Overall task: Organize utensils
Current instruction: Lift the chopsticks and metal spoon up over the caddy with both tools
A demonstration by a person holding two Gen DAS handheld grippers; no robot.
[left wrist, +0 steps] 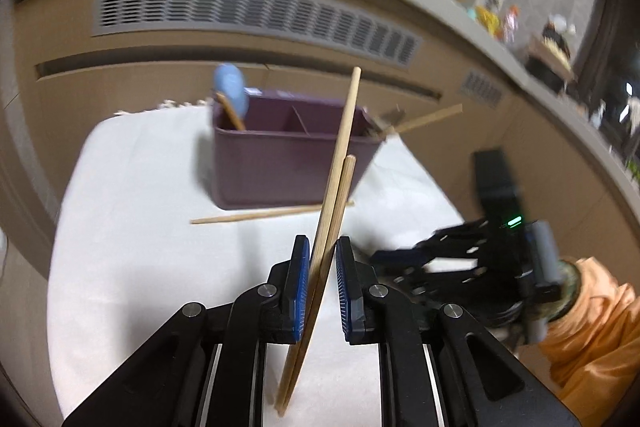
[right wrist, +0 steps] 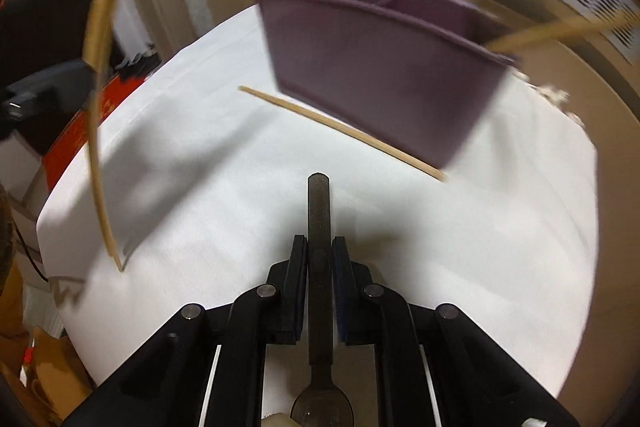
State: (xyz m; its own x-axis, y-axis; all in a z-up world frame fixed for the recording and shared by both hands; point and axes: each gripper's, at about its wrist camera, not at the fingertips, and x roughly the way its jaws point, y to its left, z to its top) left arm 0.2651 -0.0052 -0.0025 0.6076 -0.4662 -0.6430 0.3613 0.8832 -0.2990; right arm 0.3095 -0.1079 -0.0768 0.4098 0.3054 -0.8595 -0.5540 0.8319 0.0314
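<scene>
My left gripper (left wrist: 322, 255) is closed on a pair of chopsticks (left wrist: 334, 187), its blue pads pinching them low on their length. The sticks stand steeply, one reaching higher than the other, their thin ends hanging below the pads over the white tabletop (left wrist: 140, 207). In the right wrist view the same pair (right wrist: 98, 75) shows at the far left edge, curved by the lens.

My right gripper (right wrist: 319, 251) is closed on a dark spoon (right wrist: 319, 227). Its handle runs straight forward between the pads and sticks out past them; the bowl lies back under the gripper at the bottom edge of that view. From the left wrist view I can see my right gripper (left wrist: 400, 257) low over the tabletop to the right, with an orange sleeve (left wrist: 592, 315) behind it.

A purple caddy (left wrist: 280, 163) stands on the tabletop ahead of both grippers, split into compartments by dividers. A blue utensil with a wooden handle (left wrist: 232, 91) stands in its left end compartment. A chopstick (left wrist: 428, 121) leans out of the right end, pointing away to the right. One loose chopstick (left wrist: 256, 215) lies flat on the tabletop just in front of the caddy, along its front wall; I cannot tell whether it touches.
</scene>
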